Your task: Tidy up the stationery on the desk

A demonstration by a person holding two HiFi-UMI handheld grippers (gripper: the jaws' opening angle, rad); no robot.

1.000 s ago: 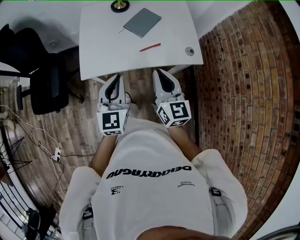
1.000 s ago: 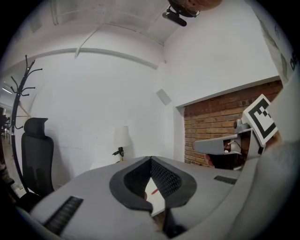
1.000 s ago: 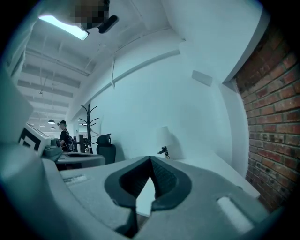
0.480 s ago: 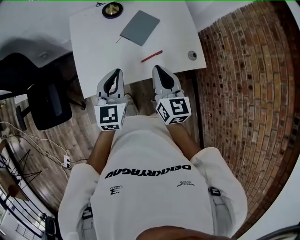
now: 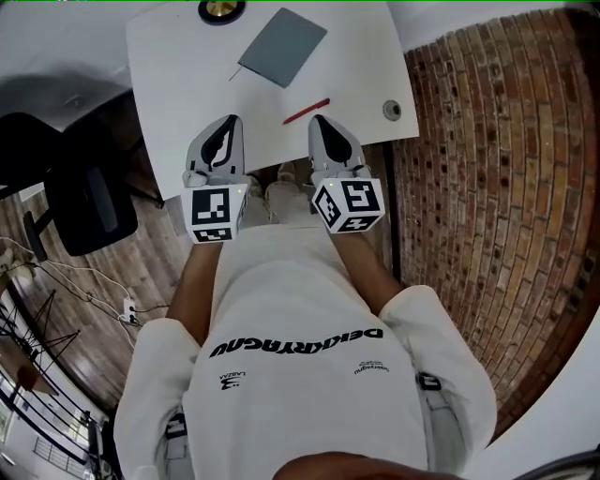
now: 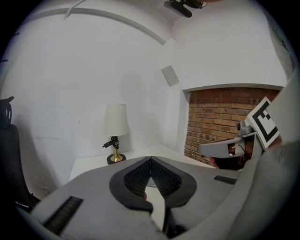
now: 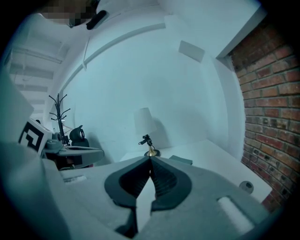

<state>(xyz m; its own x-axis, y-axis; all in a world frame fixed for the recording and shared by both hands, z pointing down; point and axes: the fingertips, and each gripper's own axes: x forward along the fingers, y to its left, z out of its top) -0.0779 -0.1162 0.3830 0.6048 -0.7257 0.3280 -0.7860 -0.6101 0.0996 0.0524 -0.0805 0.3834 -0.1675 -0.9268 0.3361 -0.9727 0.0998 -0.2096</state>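
Observation:
A white desk (image 5: 187, 84) fills the top of the head view. On it lie a grey notebook (image 5: 283, 47), a red pen (image 5: 307, 111) and a thin dark pen (image 5: 236, 72) by the notebook's corner. My left gripper (image 5: 228, 122) reaches over the desk's near edge, shut and holding nothing. To the right of it my right gripper (image 5: 318, 122) is also shut and empty, its tip just below the red pen. In the left gripper view the gripper (image 6: 150, 160) has its pads together. The right gripper (image 7: 150, 159) looks the same, with the notebook (image 7: 180, 160) beyond it.
A lamp with a brass base (image 5: 221, 9) stands at the desk's far edge, and its white shade (image 6: 115, 120) shows ahead. A round cable grommet (image 5: 392, 110) sits near the right edge. A brick wall (image 5: 487, 187) runs along the right. A black chair (image 5: 84, 202) stands at the left.
Both grippers have moved forward together, from in front of the desk to over its near edge. The desk and its objects now sit closer to the tips. Both stay shut.

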